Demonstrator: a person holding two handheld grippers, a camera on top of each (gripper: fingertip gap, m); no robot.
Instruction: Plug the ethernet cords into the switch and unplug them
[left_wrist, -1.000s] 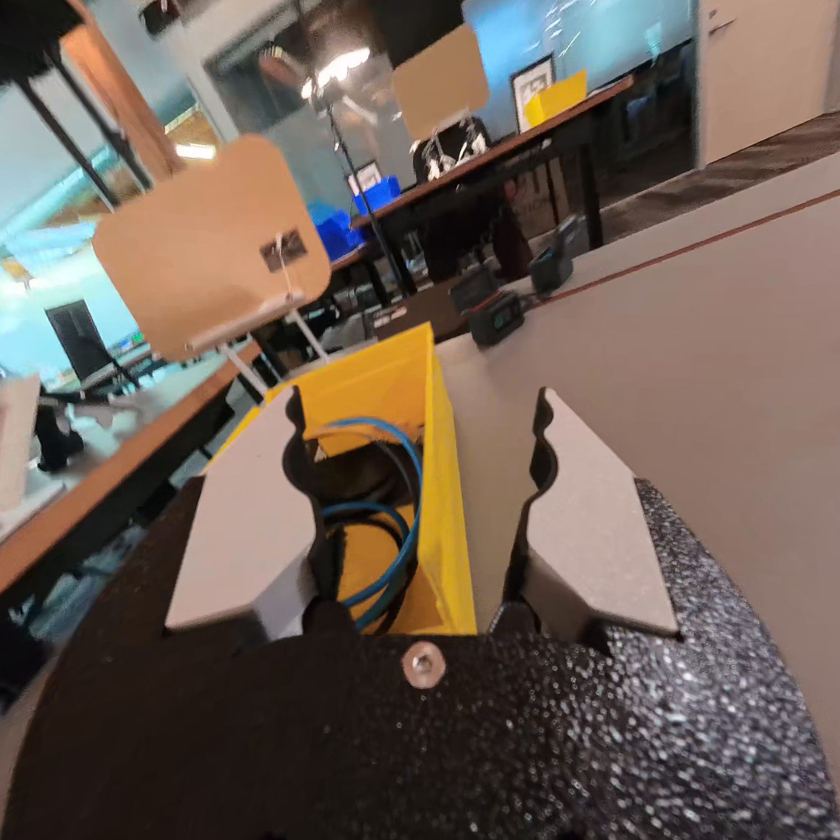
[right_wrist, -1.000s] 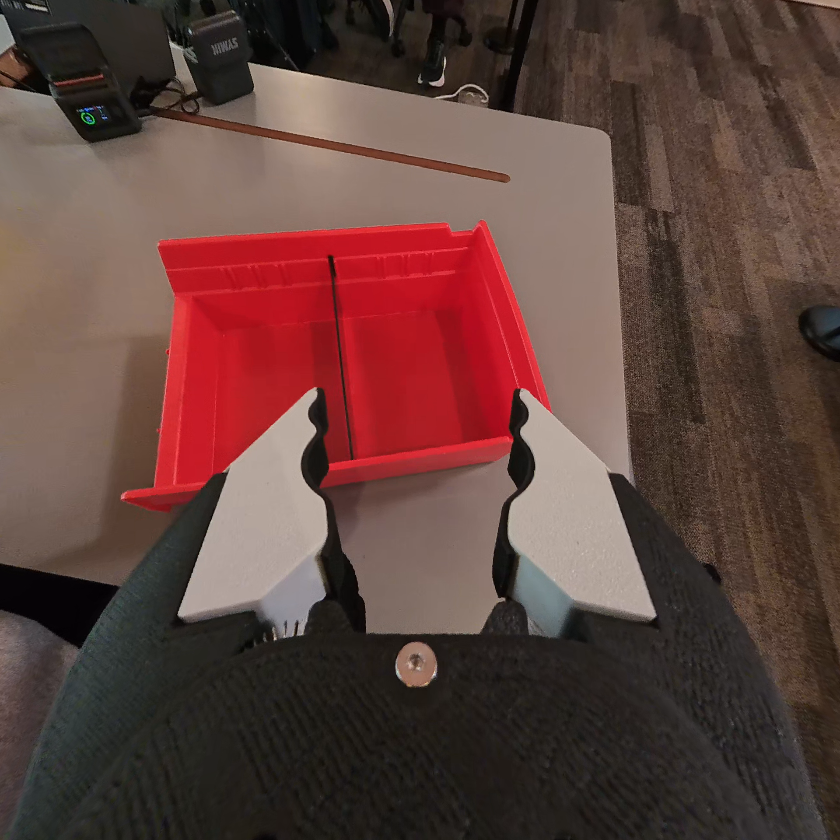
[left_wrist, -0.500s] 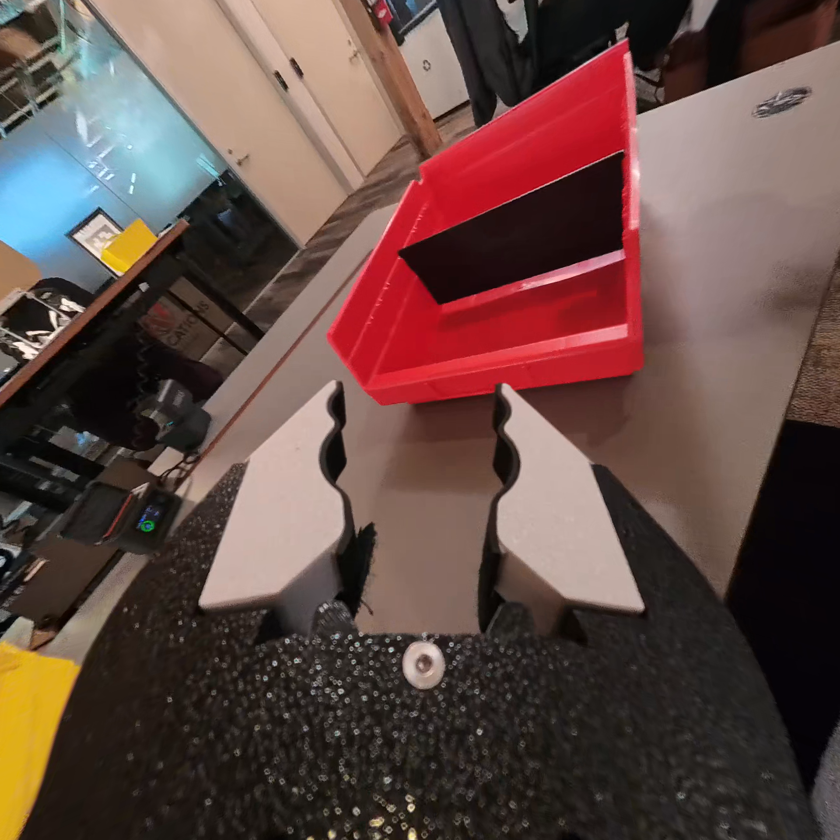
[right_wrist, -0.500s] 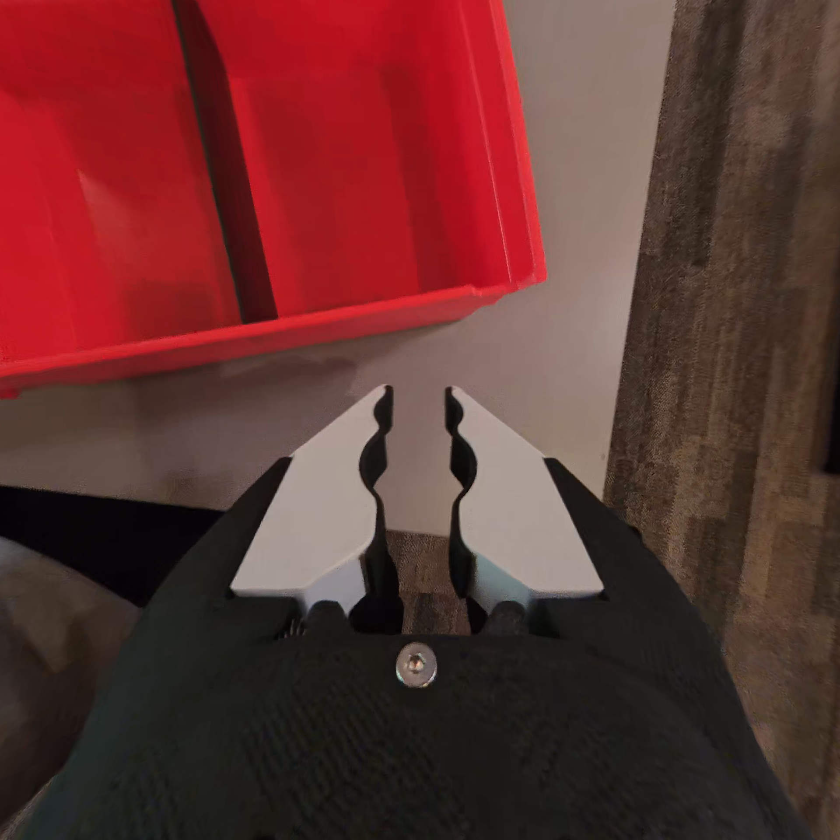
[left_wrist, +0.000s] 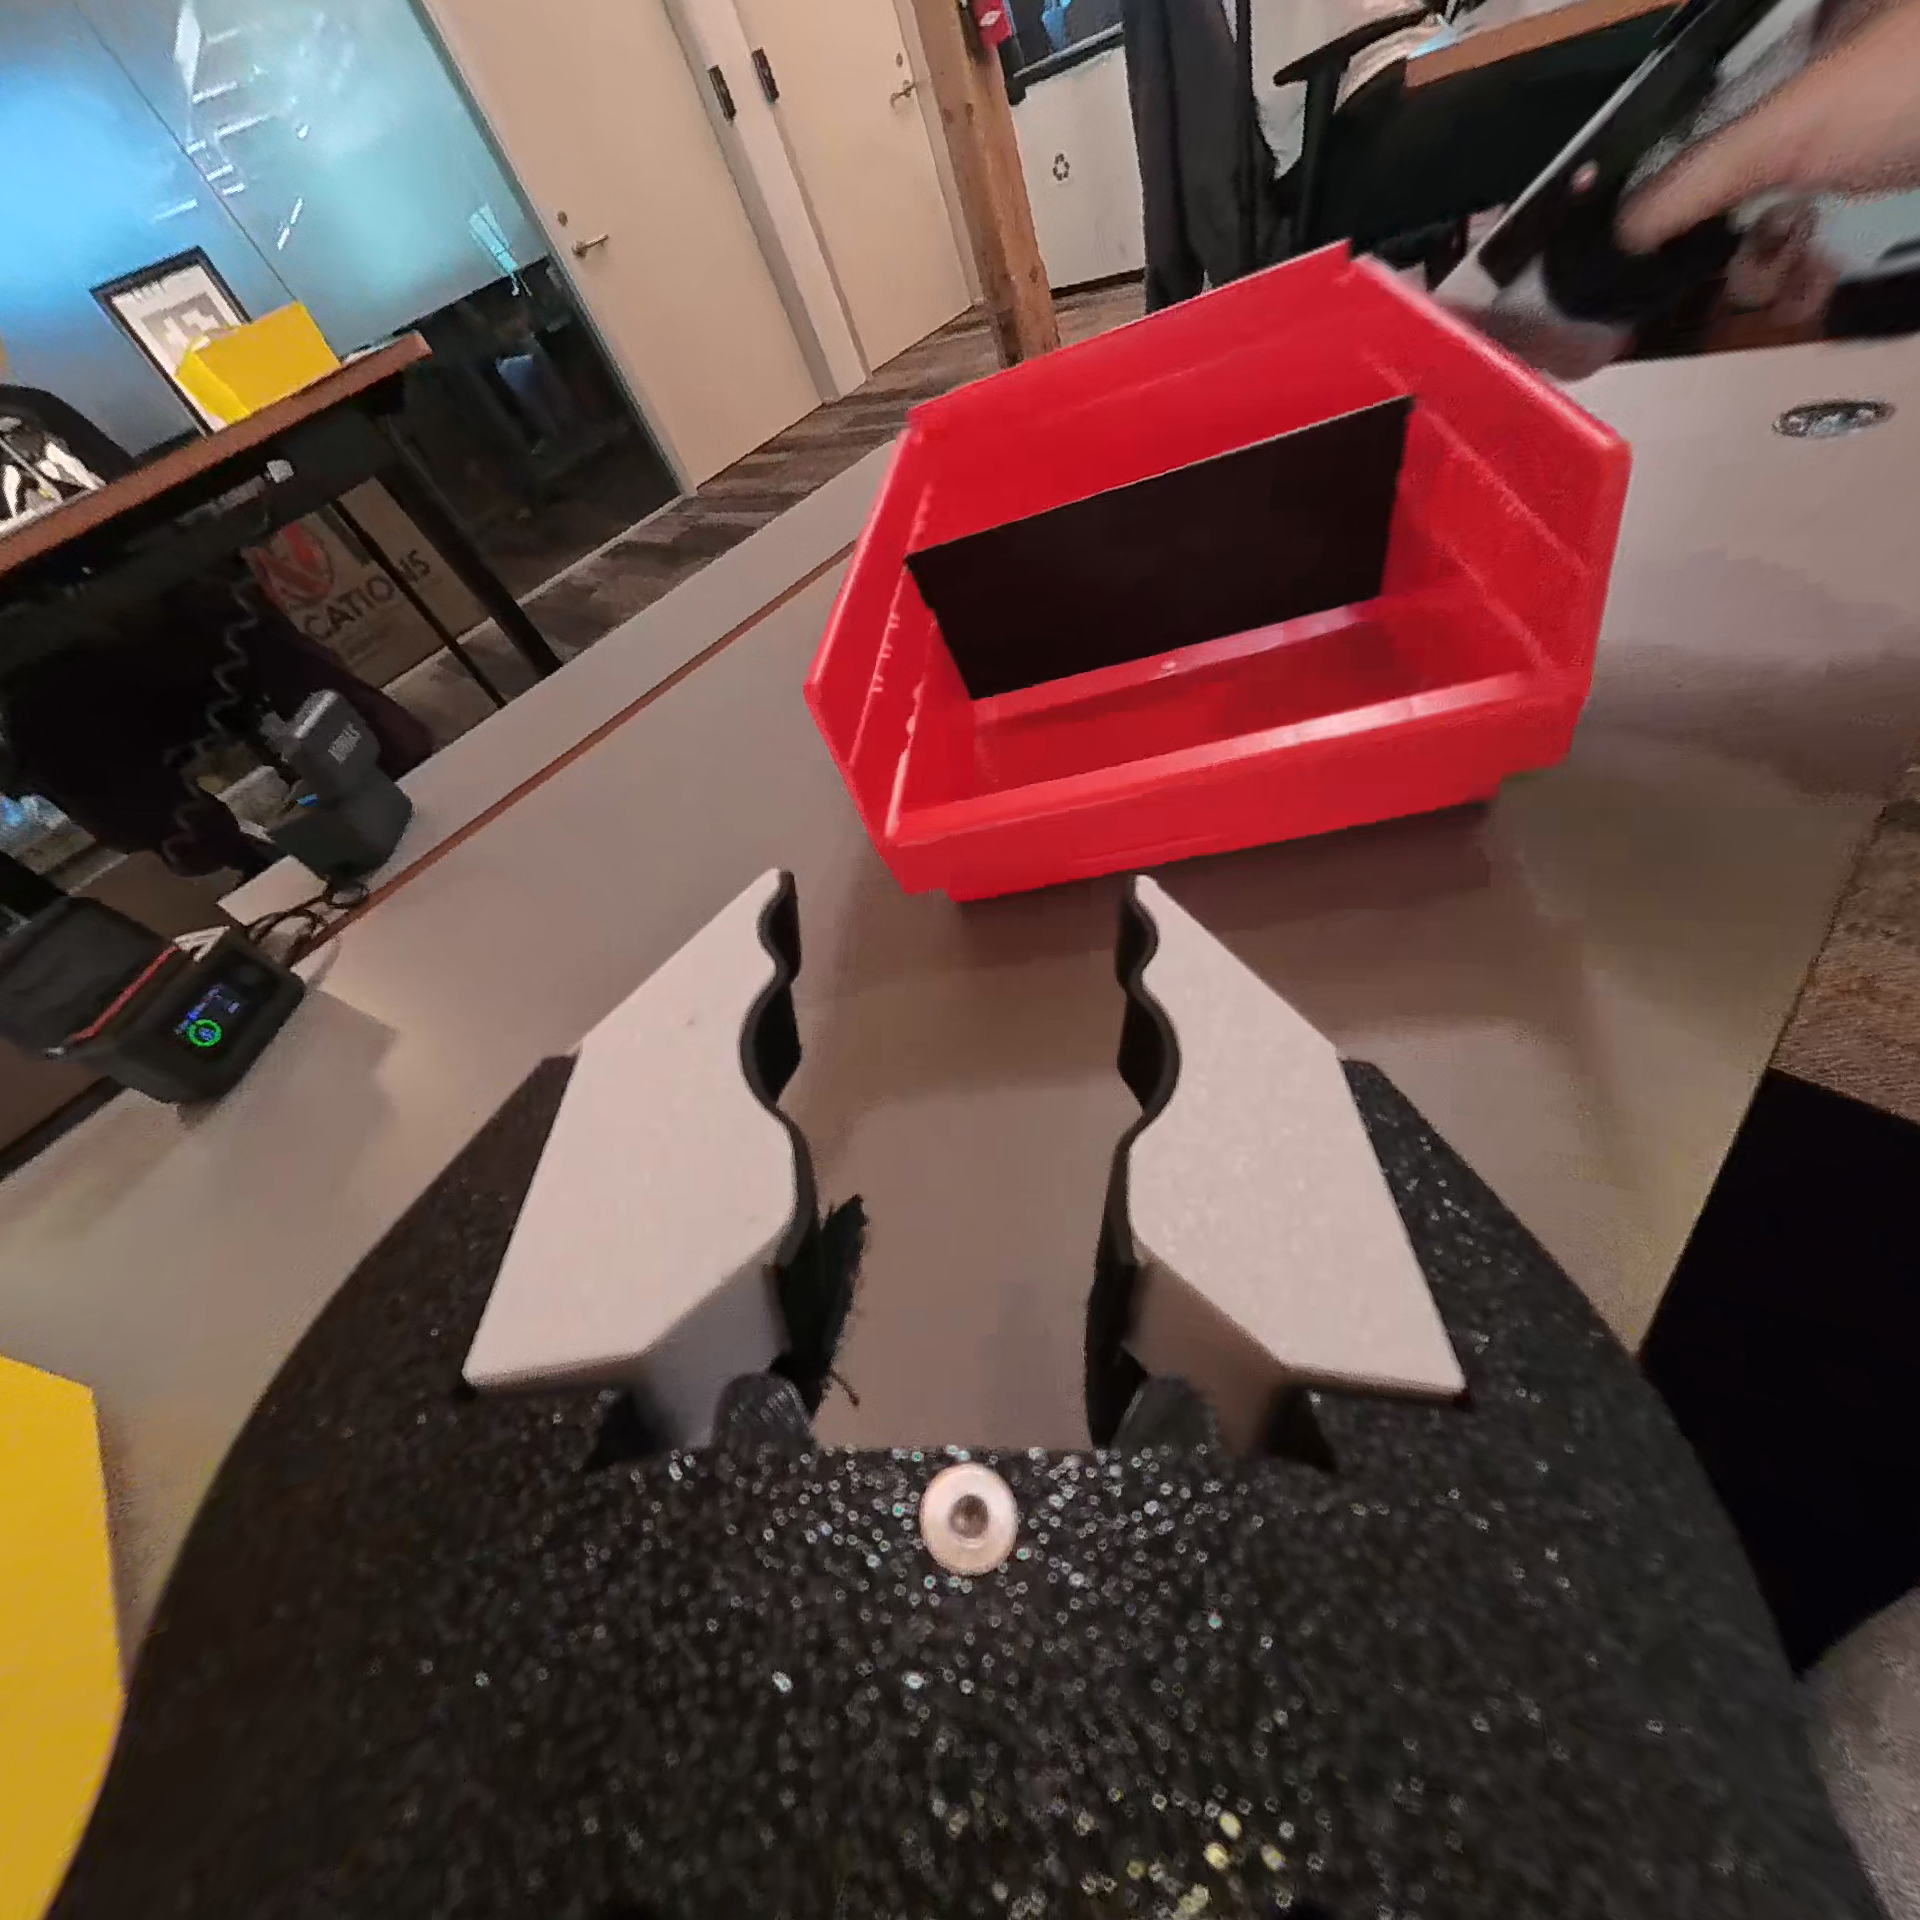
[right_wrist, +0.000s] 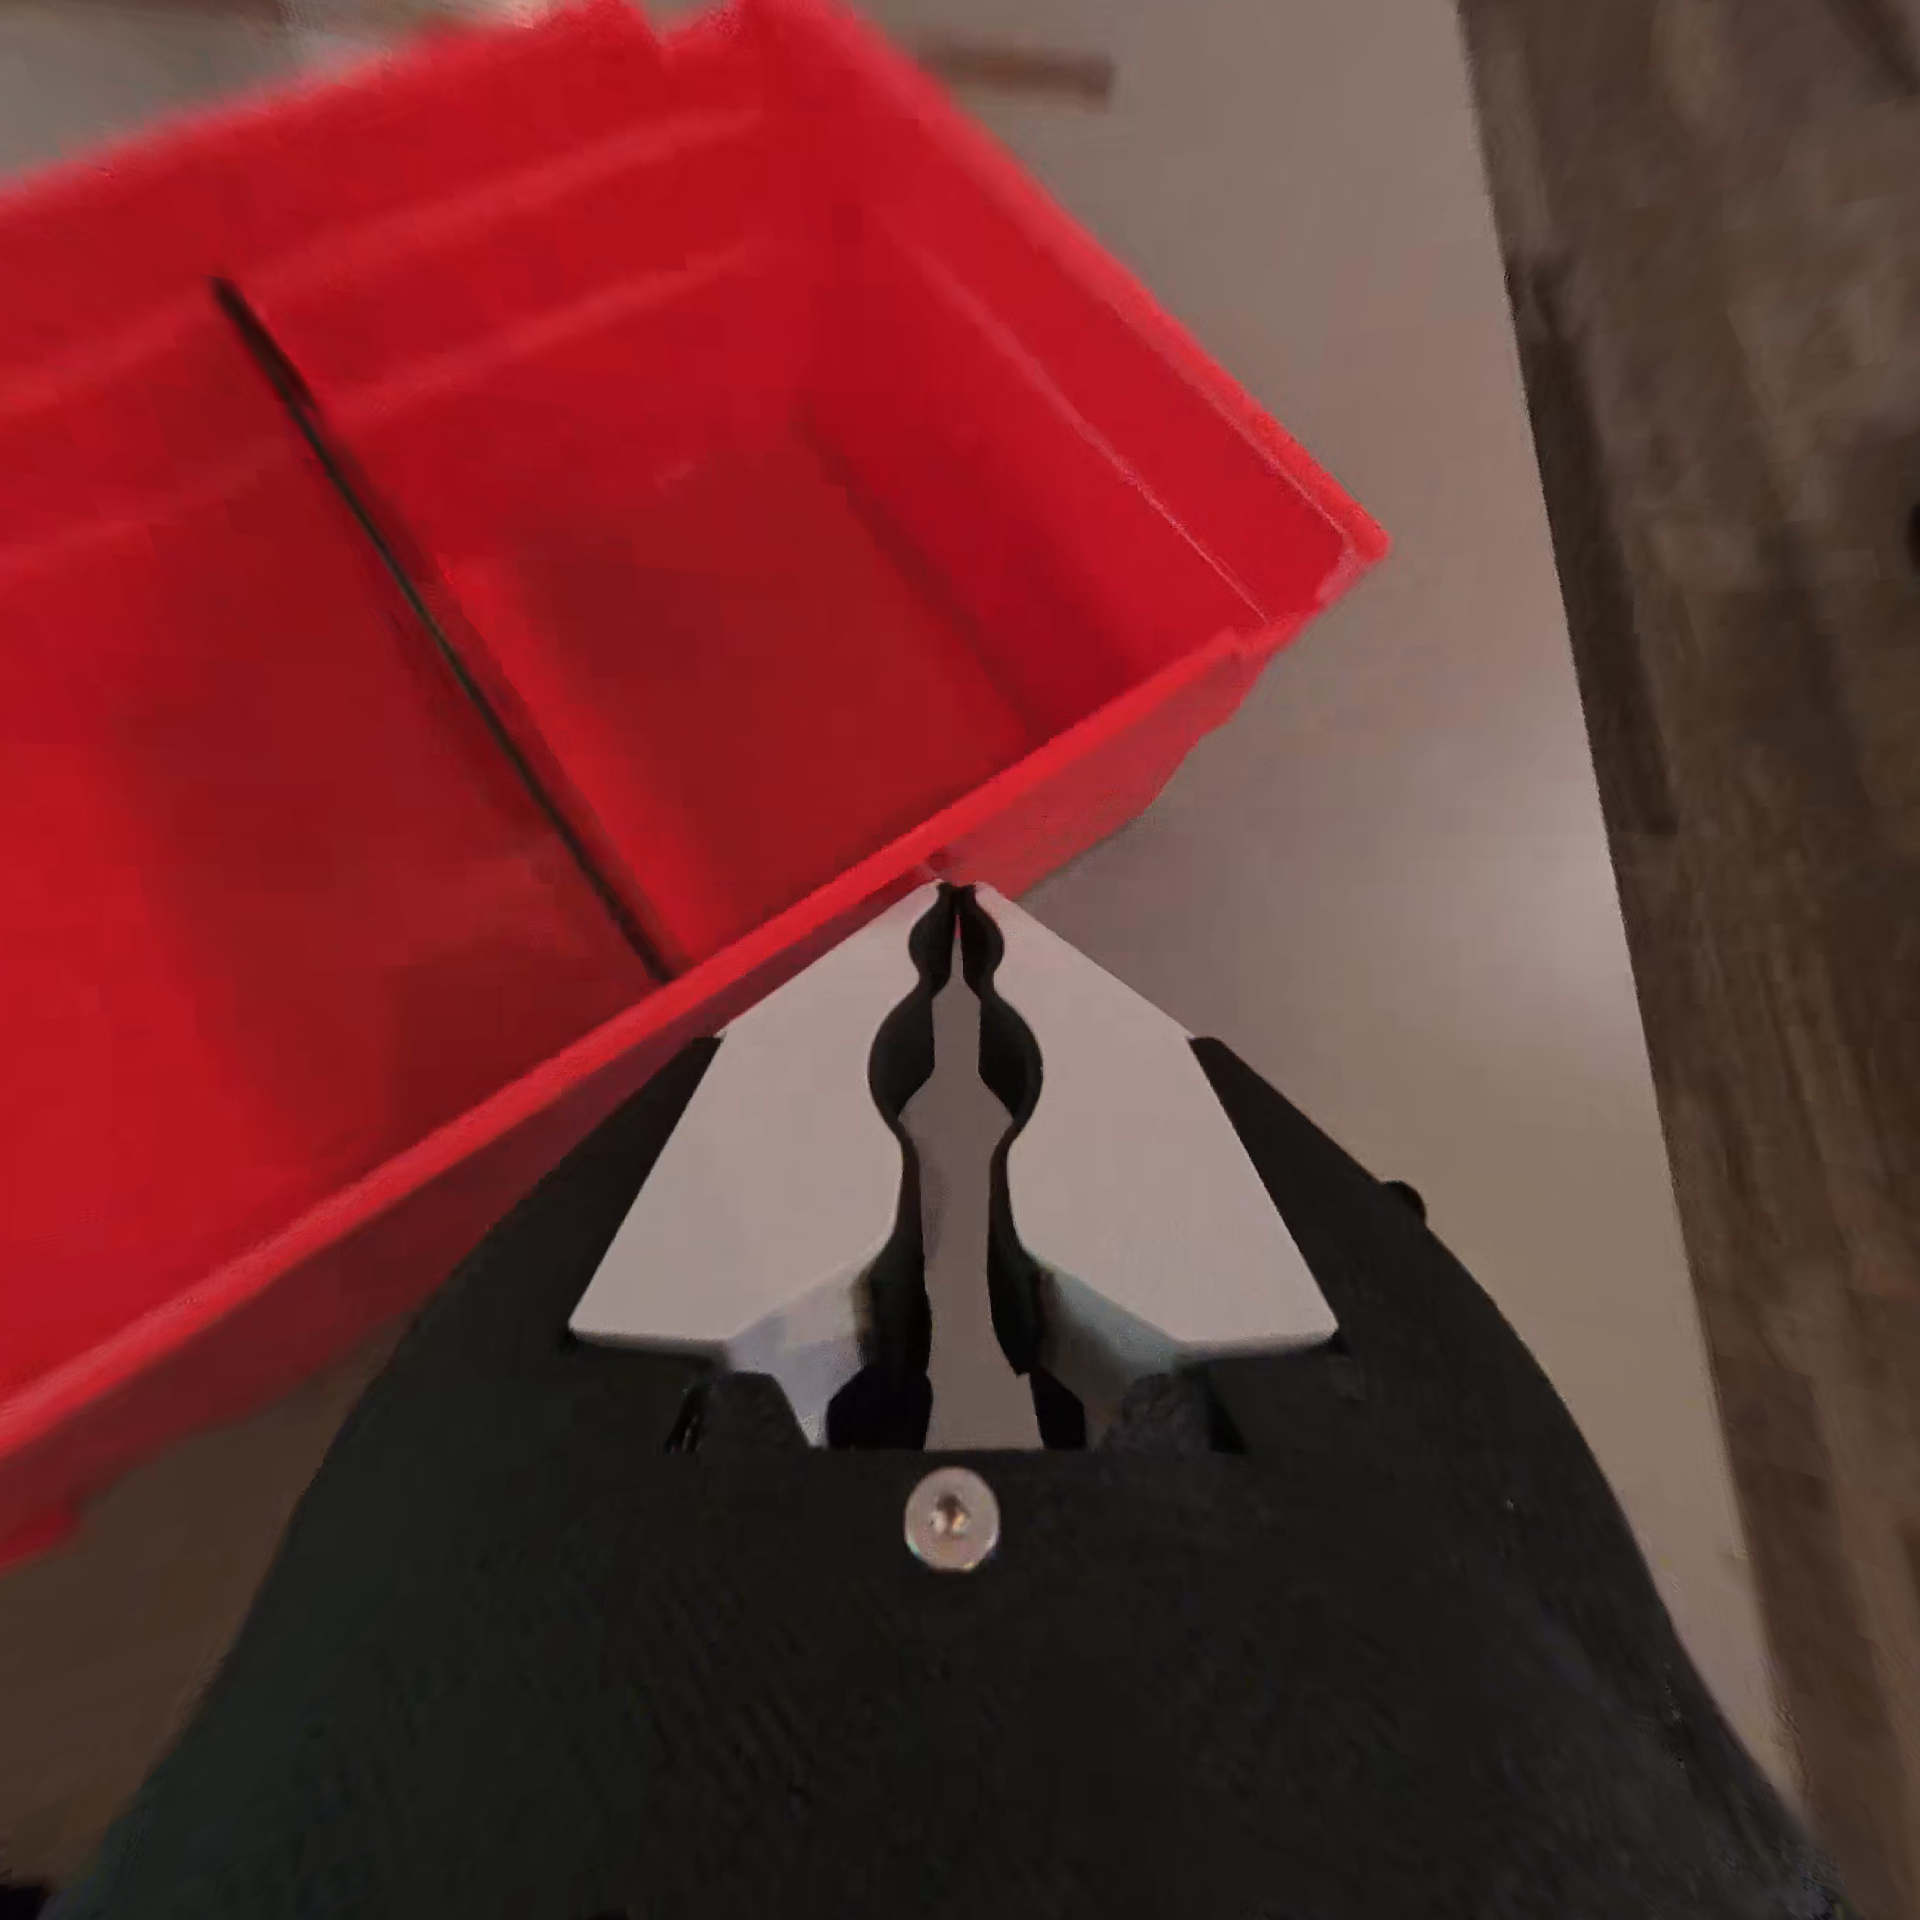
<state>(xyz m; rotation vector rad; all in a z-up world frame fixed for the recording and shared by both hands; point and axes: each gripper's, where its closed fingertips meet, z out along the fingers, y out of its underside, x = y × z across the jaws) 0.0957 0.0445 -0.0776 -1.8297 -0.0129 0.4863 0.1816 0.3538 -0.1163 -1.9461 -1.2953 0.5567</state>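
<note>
Hovering low over the grey desk (left_wrist: 623, 831), left tongs (left_wrist: 956, 914) gape wide, nothing between them. Red bin (left_wrist: 1226, 665) with a black divider (left_wrist: 1153, 551) sits just beyond. Right tongs (right_wrist: 956, 899) pinched together at the tips, touching the bin's near rim, blurred. No cords or switch visible.

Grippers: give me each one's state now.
Left gripper: open, holding nothing.
Right gripper: shut at the red bin's rim; a grip on it cannot be told.
</note>
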